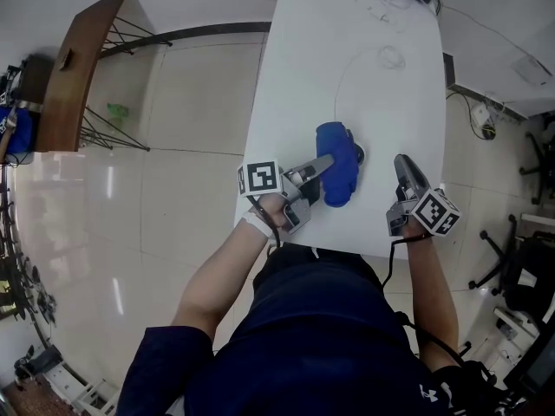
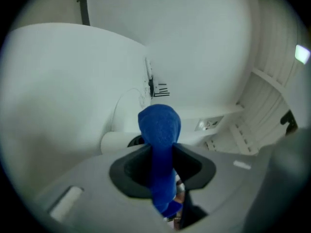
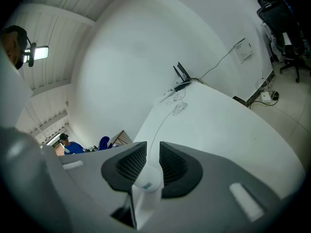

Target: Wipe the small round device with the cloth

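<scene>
A person in a dark blue shirt was at the near end of a long white table [image 1: 347,16], with a gripper in each hand. At far left, a brown wooden desk [image 1: 82,68] stood on the pale tiled floor [image 1: 182,189].

The left gripper [image 1: 324,163] reached in from the table's left edge, its jaws clenched on a blue cloth [image 1: 340,173]. The cloth was pinched across its middle. One bunched end stood out past the jaw tips and the other trailed back toward the handle.

Just right of the cloth, and partly hidden by it, the small round device [image 1: 358,154] lay on the table, white with a dark face. Whether the cloth and the device touched could not be told. A thin white cable [image 1: 340,81] curved from behind the cloth toward a loose coil farther up the table.

Farther right, apart from the device, the right gripper [image 1: 401,165] pointed up the table. Its jaws stood a little apart and gripped a small white piece [image 3: 146,184] with a rounded top and a printed label, wedged low between the pads. What that piece was could not be told.
</scene>
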The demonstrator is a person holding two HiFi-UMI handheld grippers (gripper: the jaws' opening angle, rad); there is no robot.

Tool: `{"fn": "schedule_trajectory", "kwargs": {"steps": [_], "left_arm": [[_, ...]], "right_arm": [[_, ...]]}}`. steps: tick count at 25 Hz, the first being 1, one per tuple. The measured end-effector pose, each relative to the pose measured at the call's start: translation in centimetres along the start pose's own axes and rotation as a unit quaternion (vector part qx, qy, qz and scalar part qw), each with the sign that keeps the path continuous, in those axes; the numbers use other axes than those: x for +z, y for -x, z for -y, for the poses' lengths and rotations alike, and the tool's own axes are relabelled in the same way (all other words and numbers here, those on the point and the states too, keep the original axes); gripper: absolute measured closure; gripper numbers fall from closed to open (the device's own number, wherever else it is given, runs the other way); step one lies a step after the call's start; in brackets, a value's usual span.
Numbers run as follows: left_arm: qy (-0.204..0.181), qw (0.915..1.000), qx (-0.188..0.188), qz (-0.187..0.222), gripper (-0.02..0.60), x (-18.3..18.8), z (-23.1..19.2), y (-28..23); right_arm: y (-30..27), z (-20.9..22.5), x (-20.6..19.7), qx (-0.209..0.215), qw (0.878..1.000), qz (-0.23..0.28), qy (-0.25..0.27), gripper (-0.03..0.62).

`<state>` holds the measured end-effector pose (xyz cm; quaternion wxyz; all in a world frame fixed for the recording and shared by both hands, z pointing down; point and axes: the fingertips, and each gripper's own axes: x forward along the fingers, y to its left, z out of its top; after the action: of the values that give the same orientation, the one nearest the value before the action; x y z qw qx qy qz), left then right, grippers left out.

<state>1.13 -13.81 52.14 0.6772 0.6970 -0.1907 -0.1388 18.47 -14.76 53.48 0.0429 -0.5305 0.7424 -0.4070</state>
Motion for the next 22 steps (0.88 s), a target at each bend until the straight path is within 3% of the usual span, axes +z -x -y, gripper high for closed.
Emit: {"fn": "schedule_trajectory", "kwargs": {"steps": [8,18,22], "left_arm": [[0.015,0.9996,0.024,-0.006,0.46,-1.1,-3.5,1.2],[0.08,0.9959,0.043,0.005,0.46,-4.3,-6.4,0.9],[0.058,0.9953,0.062,-0.046,0.46,-7.5,-6.6,0.2]], "right_arm": [[-0.1,-0.3,-0.5,-0.001,1.0,-0.003,-0.004,0.507],[0.9,0.5,-1.0,-0.008,1.0,0.0,-0.018,0.509],[1.5,1.4,-1.6,-0.016,1.0,-0.003,-0.021,0.51]]}}
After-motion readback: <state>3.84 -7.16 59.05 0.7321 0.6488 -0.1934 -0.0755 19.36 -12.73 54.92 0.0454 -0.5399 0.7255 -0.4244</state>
